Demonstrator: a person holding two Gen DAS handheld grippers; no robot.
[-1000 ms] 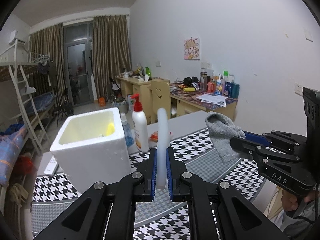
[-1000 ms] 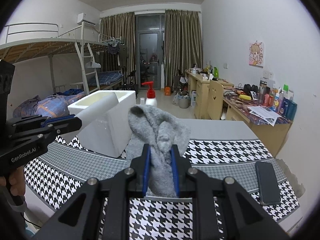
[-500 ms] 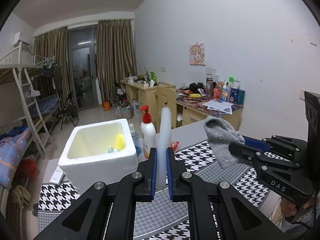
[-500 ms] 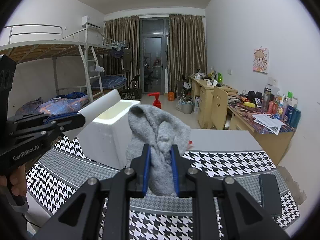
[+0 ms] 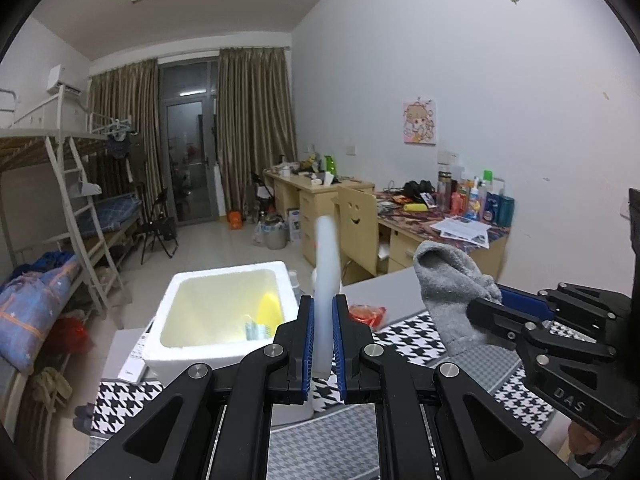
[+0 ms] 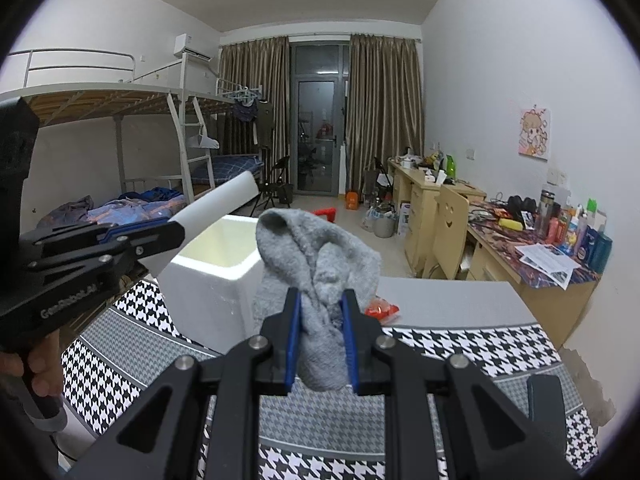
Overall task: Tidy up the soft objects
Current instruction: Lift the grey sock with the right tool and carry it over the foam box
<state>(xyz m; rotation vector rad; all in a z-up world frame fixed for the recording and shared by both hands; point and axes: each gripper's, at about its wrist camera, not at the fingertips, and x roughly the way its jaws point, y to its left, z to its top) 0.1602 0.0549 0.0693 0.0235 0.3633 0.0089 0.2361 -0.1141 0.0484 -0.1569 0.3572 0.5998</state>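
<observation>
While R-view hidden: box (image 5: 224, 320) contents.

There are two grippers: the left gripper (image 5: 322, 344) holds one white sheet (image 5: 326, 276), and the right gripper (image 6: 320, 340) holds one grey sock (image 6: 316, 276). One white foam box (image 5: 224, 356) stands on the table (image 6: 440, 308). Inside the box I count one yellow thing (image 5: 269, 310) and one small packet (image 5: 256, 330). One red packet (image 6: 382, 310) lies on the table, and one black phone (image 6: 548, 404) near its right edge.
</observation>
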